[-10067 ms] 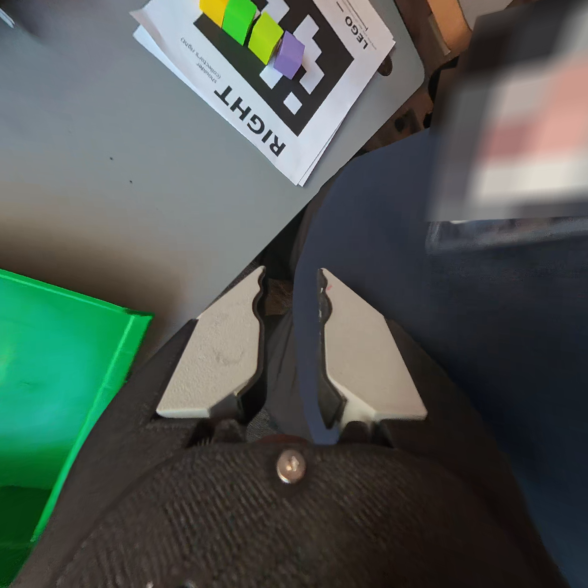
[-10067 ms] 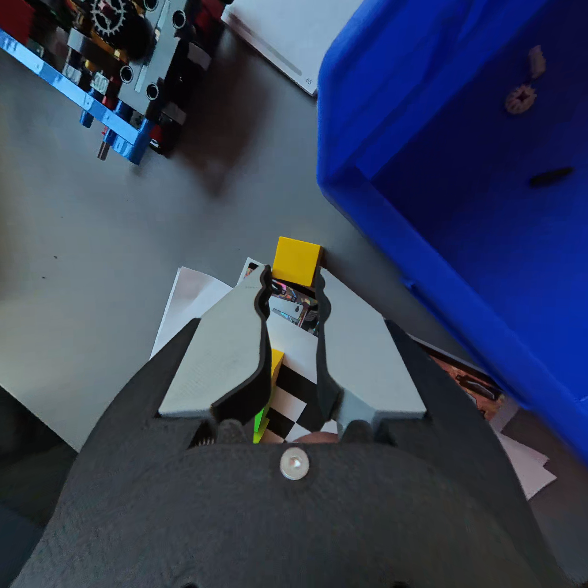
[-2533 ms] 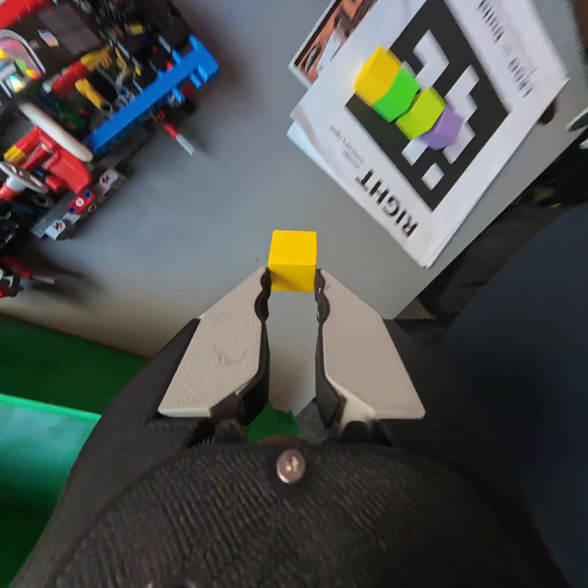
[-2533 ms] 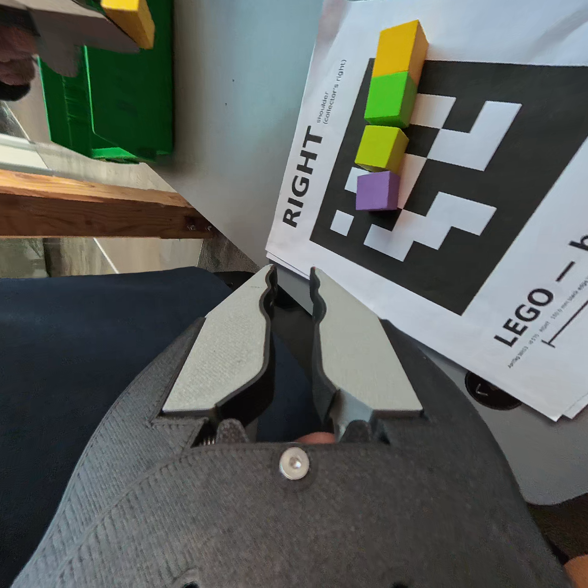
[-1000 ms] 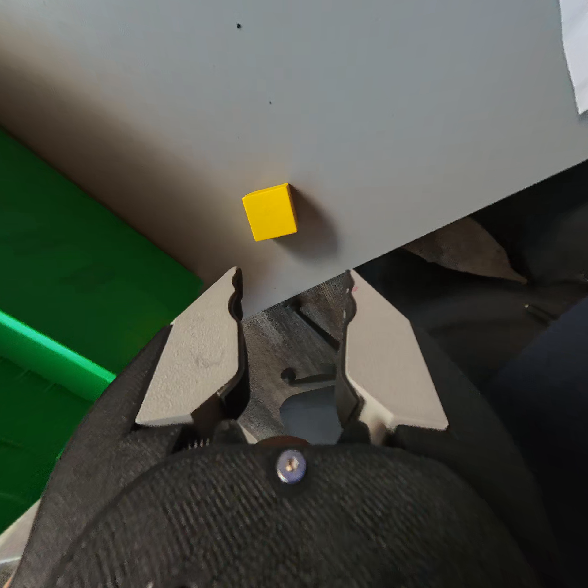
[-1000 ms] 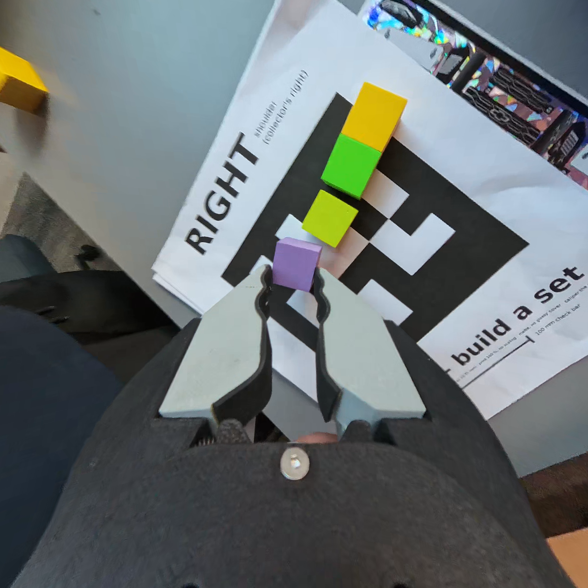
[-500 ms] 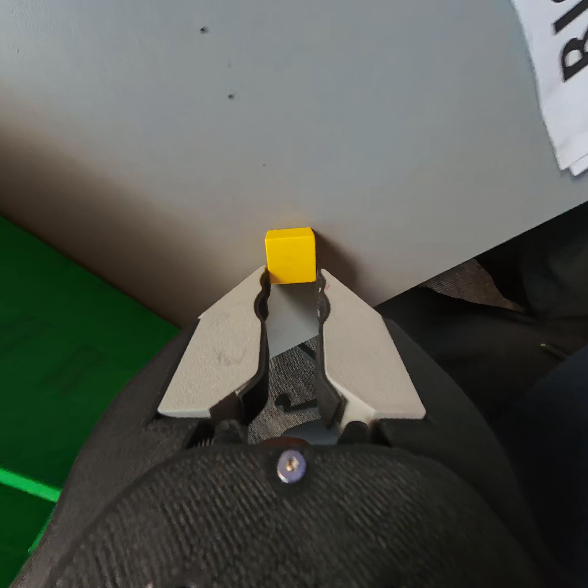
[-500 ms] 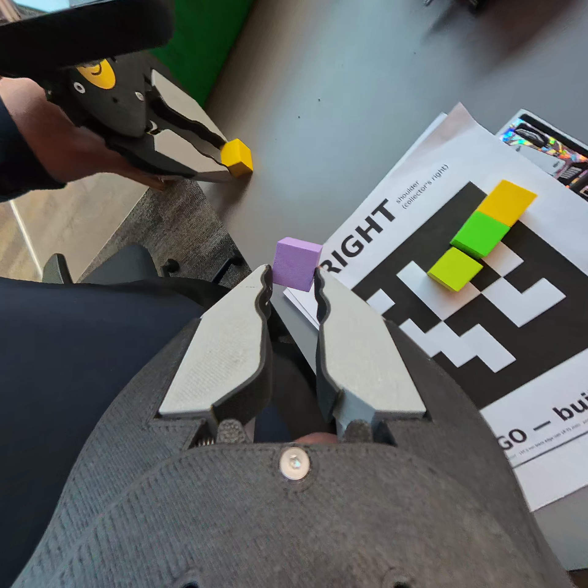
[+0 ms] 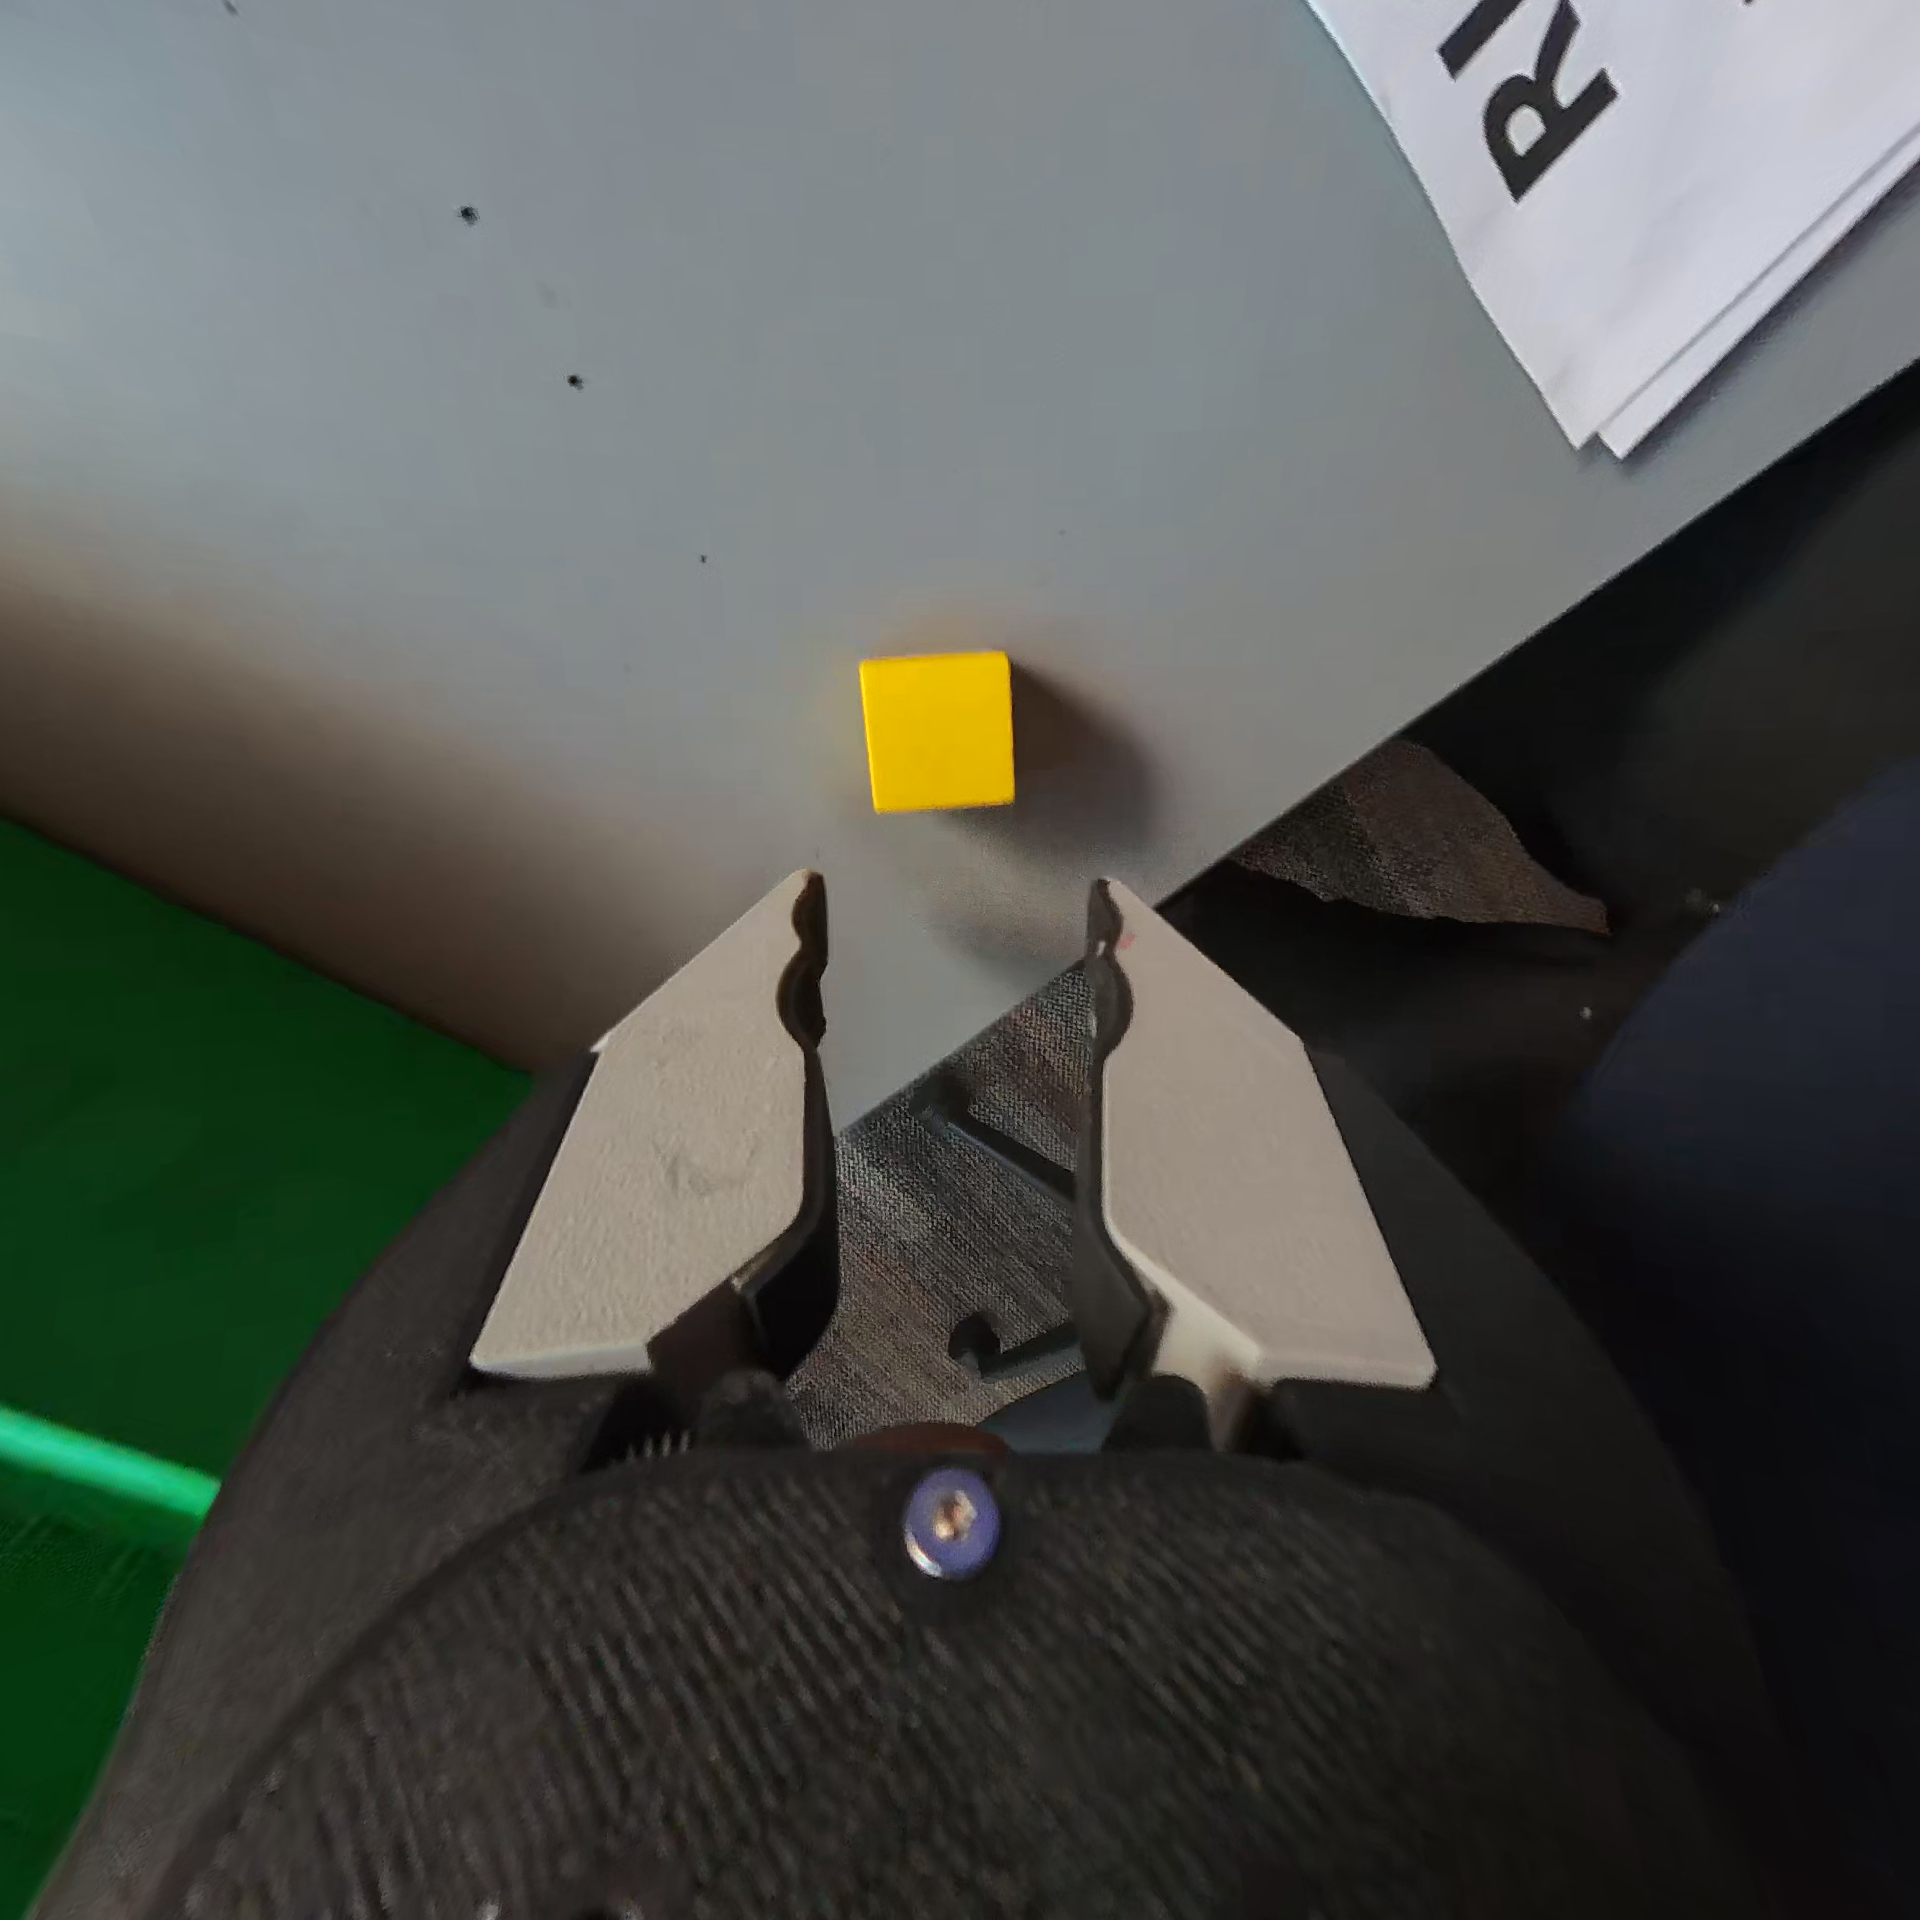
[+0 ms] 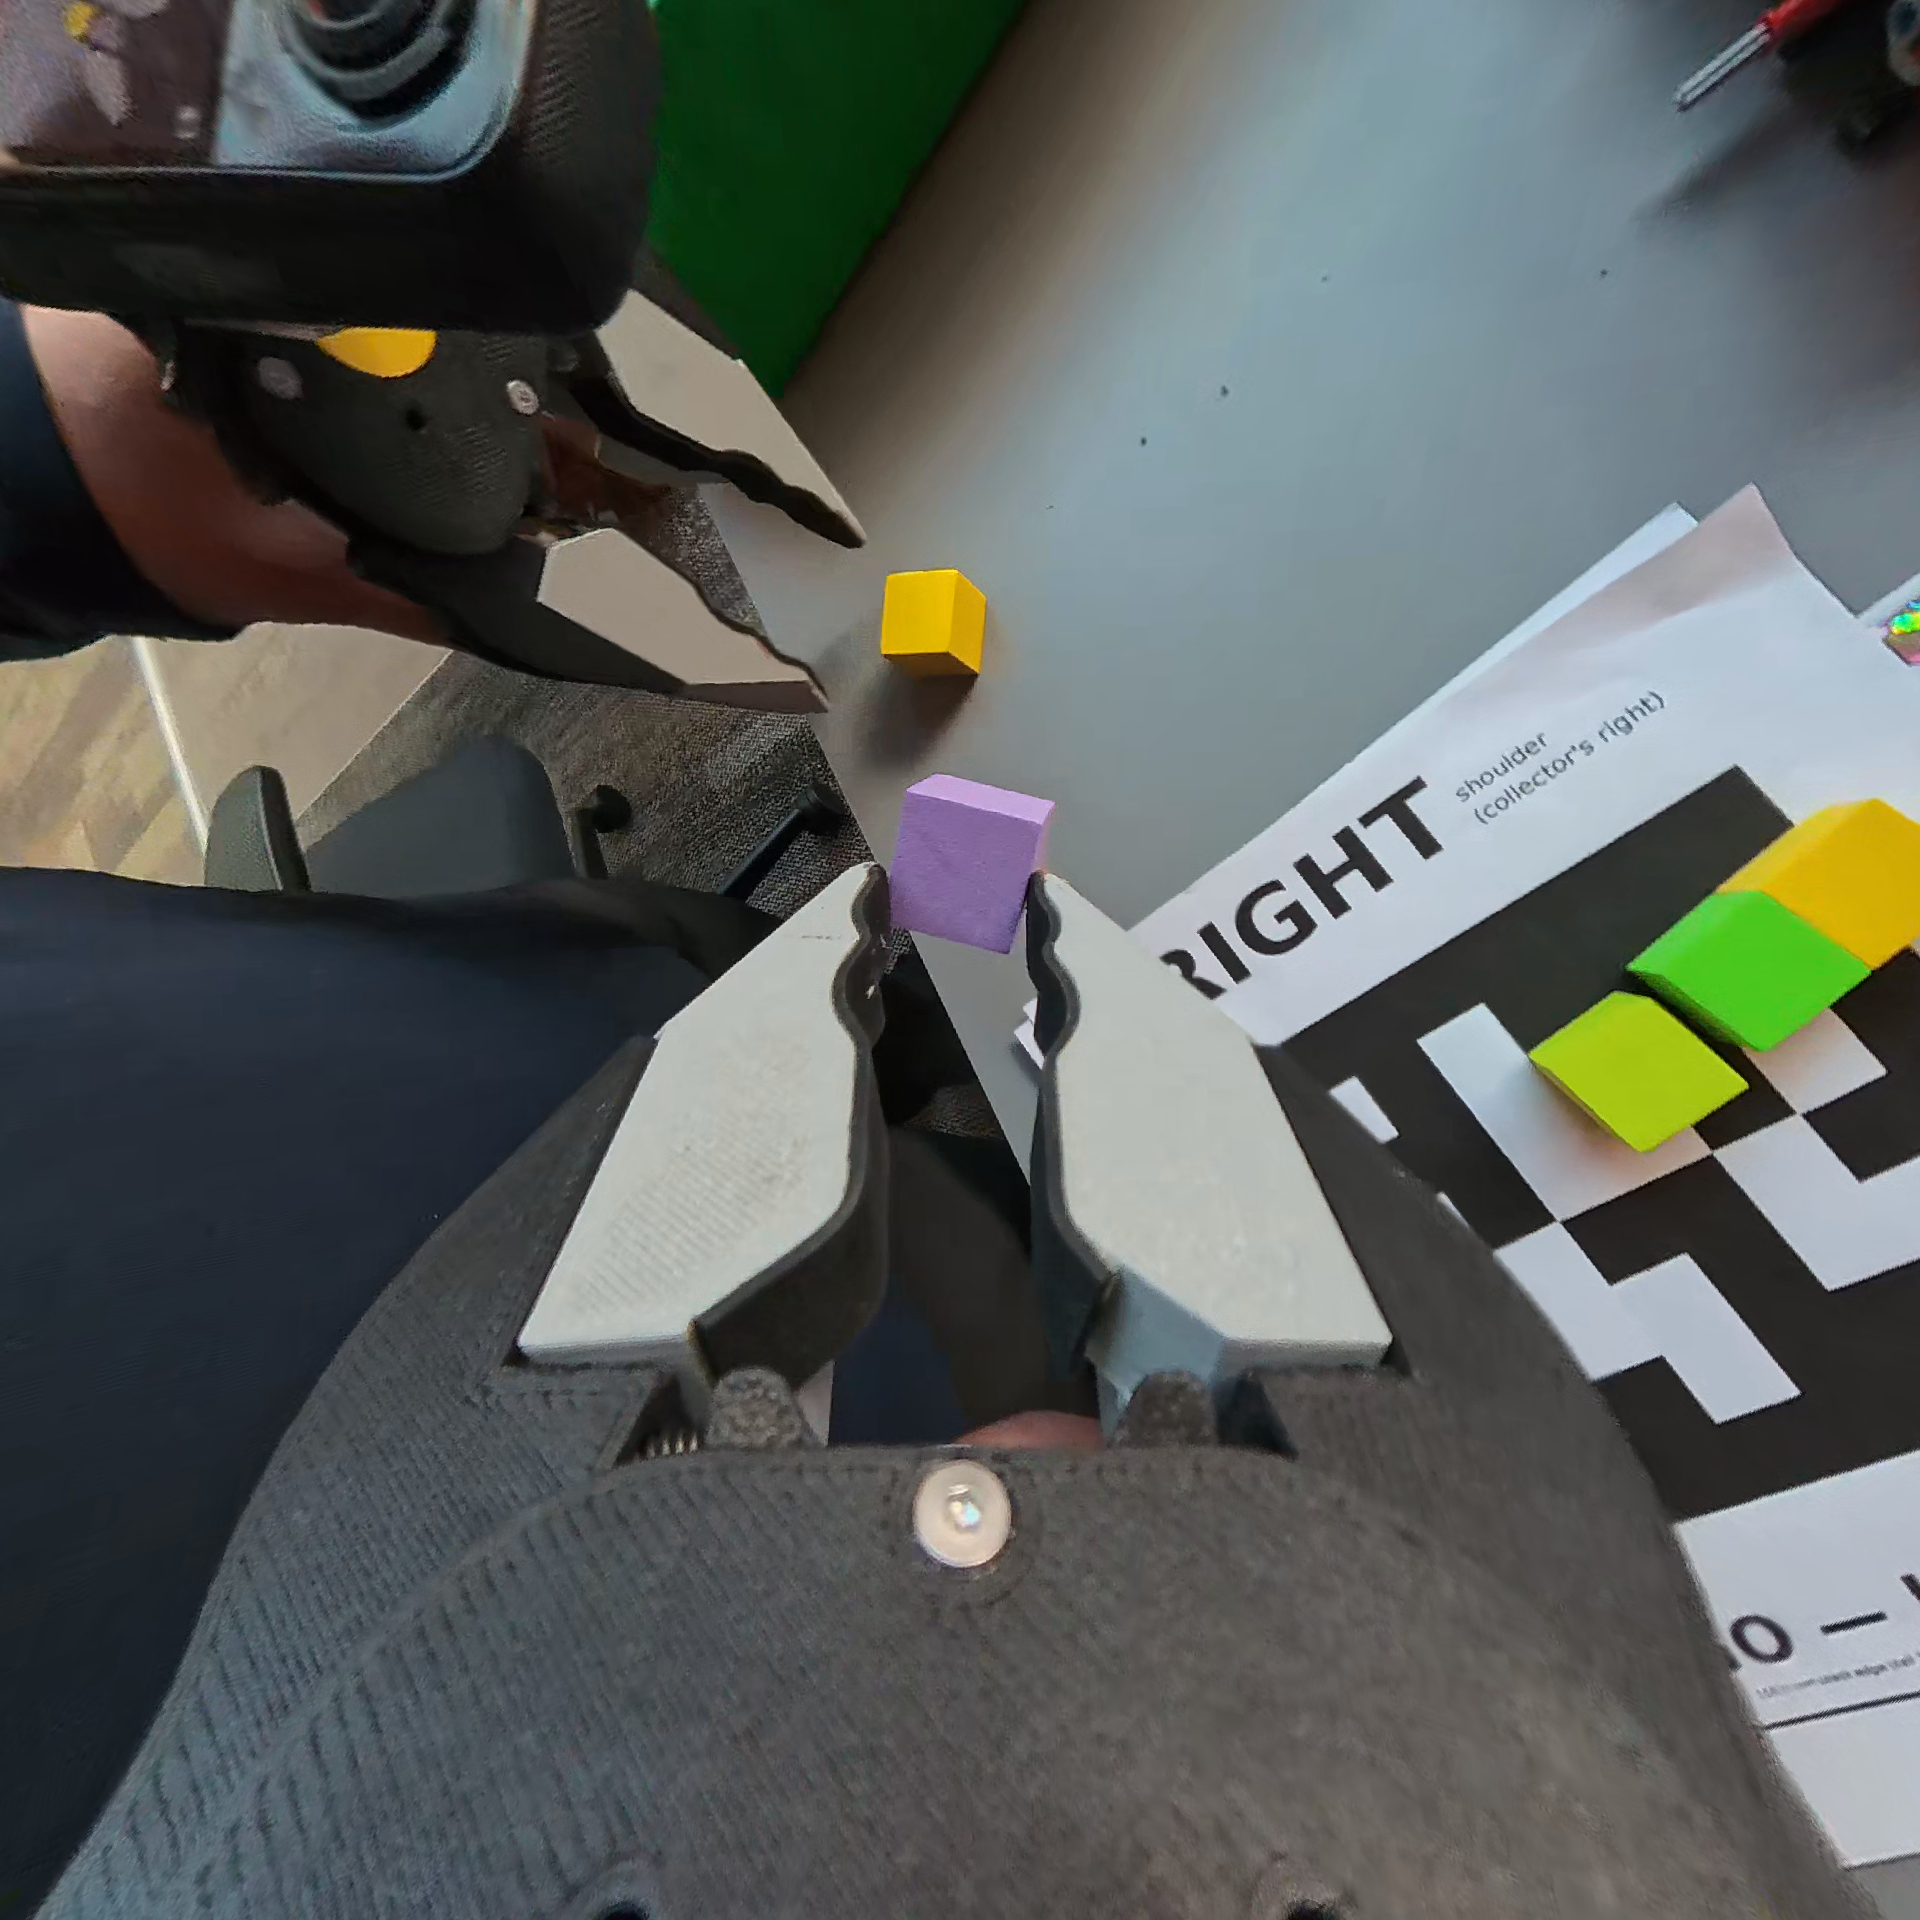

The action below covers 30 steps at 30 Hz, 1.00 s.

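A yellow cube (image 9: 937, 744) lies on the grey table (image 9: 727, 364) near its front edge. My left gripper (image 9: 956, 902) is open and empty, just short of the cube, with its fingers clear of it. The right wrist view shows the same cube (image 10: 932, 621) and the left gripper (image 10: 844, 623) open beside it. My right gripper (image 10: 958, 894) is shut on a purple cube (image 10: 968, 860) and holds it above the table edge. A lime cube (image 10: 1636, 1068), a green cube (image 10: 1745, 968) and another yellow cube (image 10: 1844, 873) sit in a row on a printed sheet (image 10: 1558, 790).
A green bin (image 9: 208, 1091) stands at the left, and also shows in the right wrist view (image 10: 810, 177). The printed sheets (image 9: 1662, 208) lie at the top right. A person's dark trouser leg (image 10: 312, 1091) and a hand (image 10: 156, 499) on the left gripper are close by.
My left gripper closed on the yellow cube half a second ago, then opened and drew back, leaving it on the table. My right gripper lifted the purple cube off the sheet and carried it left.
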Each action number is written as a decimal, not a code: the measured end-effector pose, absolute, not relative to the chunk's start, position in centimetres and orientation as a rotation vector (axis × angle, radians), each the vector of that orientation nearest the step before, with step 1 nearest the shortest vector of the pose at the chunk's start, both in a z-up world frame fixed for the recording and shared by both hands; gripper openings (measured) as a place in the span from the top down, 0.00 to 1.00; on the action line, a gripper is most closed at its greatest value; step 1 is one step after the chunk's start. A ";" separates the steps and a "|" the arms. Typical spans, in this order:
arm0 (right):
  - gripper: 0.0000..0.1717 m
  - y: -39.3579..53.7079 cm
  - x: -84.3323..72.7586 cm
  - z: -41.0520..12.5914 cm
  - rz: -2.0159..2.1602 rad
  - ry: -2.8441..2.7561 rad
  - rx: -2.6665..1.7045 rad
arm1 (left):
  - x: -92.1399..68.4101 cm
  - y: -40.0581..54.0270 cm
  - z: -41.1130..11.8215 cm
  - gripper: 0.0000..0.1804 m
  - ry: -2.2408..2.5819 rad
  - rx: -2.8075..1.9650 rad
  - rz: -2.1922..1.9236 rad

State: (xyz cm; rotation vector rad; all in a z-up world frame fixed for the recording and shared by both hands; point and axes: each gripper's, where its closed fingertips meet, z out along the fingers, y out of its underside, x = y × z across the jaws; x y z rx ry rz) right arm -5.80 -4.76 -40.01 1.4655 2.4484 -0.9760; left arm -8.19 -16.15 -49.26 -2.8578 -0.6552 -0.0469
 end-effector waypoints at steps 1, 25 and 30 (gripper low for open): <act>0.86 -5.0 -5.9 -40.0 -0.975 2.455 1.450 | -7.9 -16.6 -48.9 0.73 -0.656 -2.850 -0.041; 0.86 -13.1 -5.4 -42.4 -0.815 2.448 1.289 | 0.3 -27.0 -46.9 0.87 -0.803 -2.603 -0.332; 0.86 -8.9 -8.0 -44.9 -0.721 2.421 1.609 | 1.8 -29.5 -48.0 0.87 -0.807 -2.625 -0.365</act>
